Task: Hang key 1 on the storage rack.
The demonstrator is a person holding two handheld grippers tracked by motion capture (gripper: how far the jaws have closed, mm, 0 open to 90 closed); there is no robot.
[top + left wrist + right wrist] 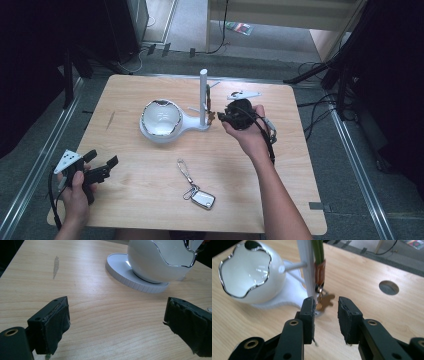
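A white stand has an apple-shaped bowl (161, 118) and an upright post (203, 97) with side pegs. In the right gripper view, a green strap (318, 250) with an orange tag (320, 272) and a brass key (325, 300) hangs by the post (307, 267). My right gripper (326, 307) is open a little, its tips just short of the key, with nothing pressed between the pads. From above, that right gripper (220, 118) sits beside the post's foot. My left gripper (103, 158) rests wide open and empty near the table's front left corner.
A silver key fob (203, 199) on a chain lies on the wooden table (300, 175) near the front middle. The bowl (160, 260) and its round base (120, 270) stand ahead of the left gripper (117, 315). A round hole (388, 287) is cut in the tabletop.
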